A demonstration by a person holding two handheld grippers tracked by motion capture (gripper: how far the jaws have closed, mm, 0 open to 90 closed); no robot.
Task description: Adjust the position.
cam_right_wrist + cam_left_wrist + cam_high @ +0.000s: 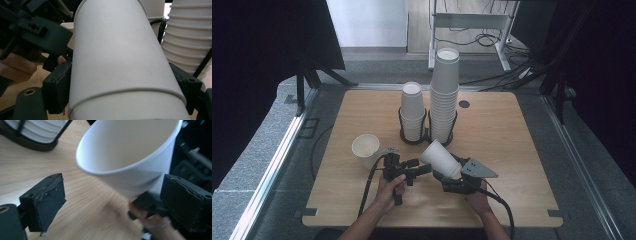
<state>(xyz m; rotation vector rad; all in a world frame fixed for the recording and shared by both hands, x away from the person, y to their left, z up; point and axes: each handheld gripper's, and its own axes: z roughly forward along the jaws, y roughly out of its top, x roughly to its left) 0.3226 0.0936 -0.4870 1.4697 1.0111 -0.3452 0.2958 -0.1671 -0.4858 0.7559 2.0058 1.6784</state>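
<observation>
Near the front edge of the pale wood-grain table (512,150), two hands come in from below, each holding a black gripper. The right gripper (451,172), carrying a grey three-cornered plate, clamps a white paper cup (441,158) between its jaws; the cup is smooth, tapered, and tilted off the table with its wider end pointing up and to the left. In the right gripper view the cup (120,62) lies lengthwise between the two jaws, both pressed against its wall, and a raised ring runs around it, which may be the rim of a second cup nested on it. The left gripper (424,169) points right toward that cup with its jaws spread wide; in the left gripper view its matte, blocky pads stand well apart and the cup's open mouth (127,147) hangs between and above them, touching neither.

Just left of the left gripper a single white cup (366,149) stands upright, mouth open. Farther back, near the table's middle, a black wire holder (427,131) with two rings carries two stacks of upside-down ribbed white cups: a short stack (412,110) on the left and a tall stack (445,92) beside it on the right. A small dark round hole (464,104) sits toward the far edge.
</observation>
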